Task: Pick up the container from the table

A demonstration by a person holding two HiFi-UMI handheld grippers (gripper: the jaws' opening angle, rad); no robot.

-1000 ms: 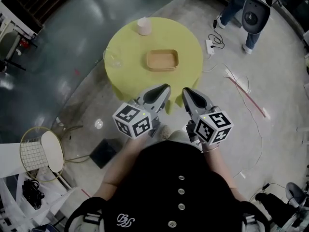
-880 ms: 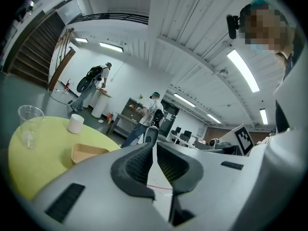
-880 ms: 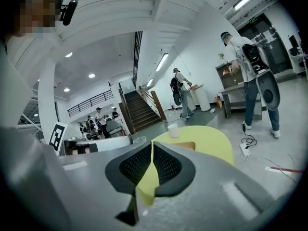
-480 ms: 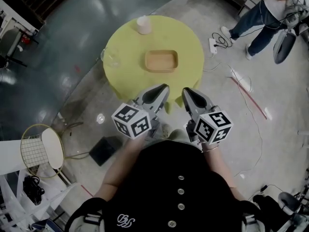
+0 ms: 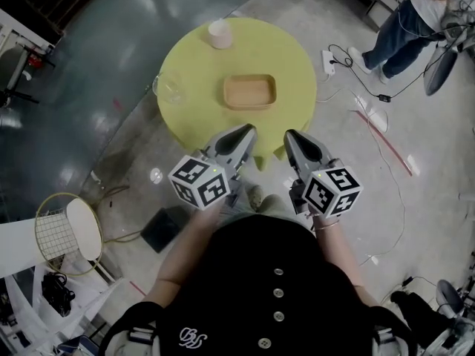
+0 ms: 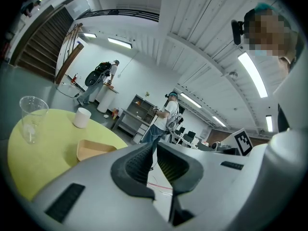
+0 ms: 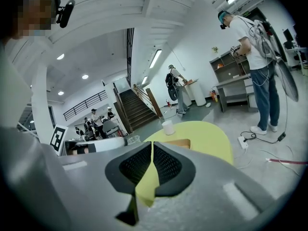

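A shallow tan rectangular container [image 5: 250, 93] lies near the middle of a round table with a yellow-green cloth [image 5: 193, 117]. It also shows in the left gripper view as the tan container [image 6: 93, 149] and partly behind the jaws in the right gripper view as the container [image 7: 179, 142]. My left gripper [image 5: 249, 129] and right gripper [image 5: 288, 134] hang side by side just short of the table's near edge, both shut and empty, well apart from the container.
A clear plastic cup [image 5: 170, 89] stands at the table's left edge and a white cup [image 5: 220, 34] at its far edge. Cables and a power strip [image 5: 329, 60] lie on the floor at right, where a person [image 5: 415, 13] stands. A wire chair [image 5: 65, 232] is at lower left.
Both grippers have shifted slightly in the head view; the table now sits a little higher and nearer. The person at upper right has walked rightward.
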